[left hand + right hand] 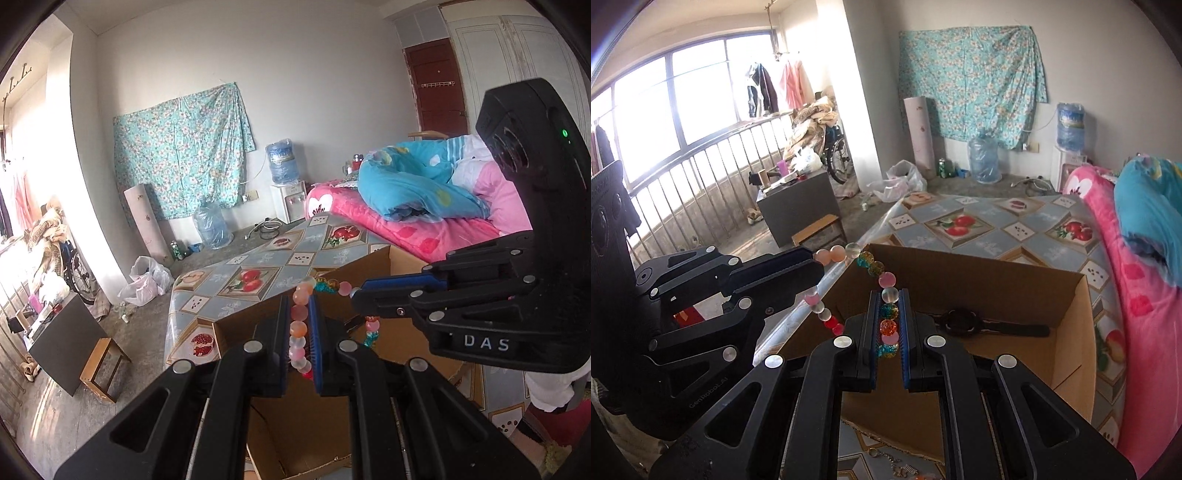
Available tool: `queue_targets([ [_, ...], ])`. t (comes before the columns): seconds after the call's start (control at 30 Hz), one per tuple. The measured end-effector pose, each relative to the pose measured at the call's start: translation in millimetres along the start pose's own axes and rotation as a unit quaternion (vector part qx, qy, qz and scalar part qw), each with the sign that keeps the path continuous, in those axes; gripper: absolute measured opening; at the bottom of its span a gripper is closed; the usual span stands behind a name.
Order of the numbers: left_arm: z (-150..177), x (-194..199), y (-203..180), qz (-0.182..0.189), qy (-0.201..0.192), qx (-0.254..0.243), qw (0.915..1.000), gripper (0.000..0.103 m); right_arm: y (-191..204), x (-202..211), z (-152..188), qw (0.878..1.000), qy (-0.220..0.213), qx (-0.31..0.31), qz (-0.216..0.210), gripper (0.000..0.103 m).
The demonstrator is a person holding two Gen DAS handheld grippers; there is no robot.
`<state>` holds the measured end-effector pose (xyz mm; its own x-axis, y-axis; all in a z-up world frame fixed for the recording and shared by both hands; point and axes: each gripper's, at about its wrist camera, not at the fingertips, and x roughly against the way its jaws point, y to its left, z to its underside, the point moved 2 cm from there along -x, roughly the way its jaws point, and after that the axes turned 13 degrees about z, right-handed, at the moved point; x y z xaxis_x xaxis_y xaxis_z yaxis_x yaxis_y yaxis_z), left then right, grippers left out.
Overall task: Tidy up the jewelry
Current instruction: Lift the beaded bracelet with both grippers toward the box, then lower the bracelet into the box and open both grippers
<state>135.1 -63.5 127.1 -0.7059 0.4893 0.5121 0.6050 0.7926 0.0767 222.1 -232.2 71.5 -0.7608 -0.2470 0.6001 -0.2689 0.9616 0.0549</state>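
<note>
A bracelet (298, 325) of pink, white, orange and teal beads hangs stretched between both grippers over an open cardboard box (373, 264). My left gripper (299, 306) is shut on its pink and white beads. From the right, the right gripper (360, 291) pinches the teal end. In the right wrist view, my right gripper (889, 299) is shut on the teal and orange beads of the bracelet (886, 280), while the left gripper (817, 265) holds the pale beads at left. A black wristwatch (964, 322) lies on the floor of the box (979, 280).
The box stands on a table with a fruit-patterned cloth (979, 221). Small metal jewelry pieces (897, 467) lie on the cloth near the box's front. A bed with a pink blanket (1137, 295) runs along the right. A dark cabinet (798, 206) and wooden stool (820, 227) stand on the floor at left.
</note>
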Motion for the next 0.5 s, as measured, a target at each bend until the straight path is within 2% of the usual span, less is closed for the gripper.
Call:
queue_targets([
  [0.23,39,-41,20,0.008,0.091,0.051,0.9945,0.009,7,-52,8,0.993,0.108,-0.006,-0.047,0.008],
  [0.33,54,-55,25,0.013,0.125,0.065,0.9899,0.009,9,-76,15,0.984,0.167,-0.015,-0.067,0.008],
  [0.5,67,-69,32,0.021,0.16,0.082,0.9835,0.009,10,-109,26,0.961,0.257,-0.029,-0.097,0.008],
])
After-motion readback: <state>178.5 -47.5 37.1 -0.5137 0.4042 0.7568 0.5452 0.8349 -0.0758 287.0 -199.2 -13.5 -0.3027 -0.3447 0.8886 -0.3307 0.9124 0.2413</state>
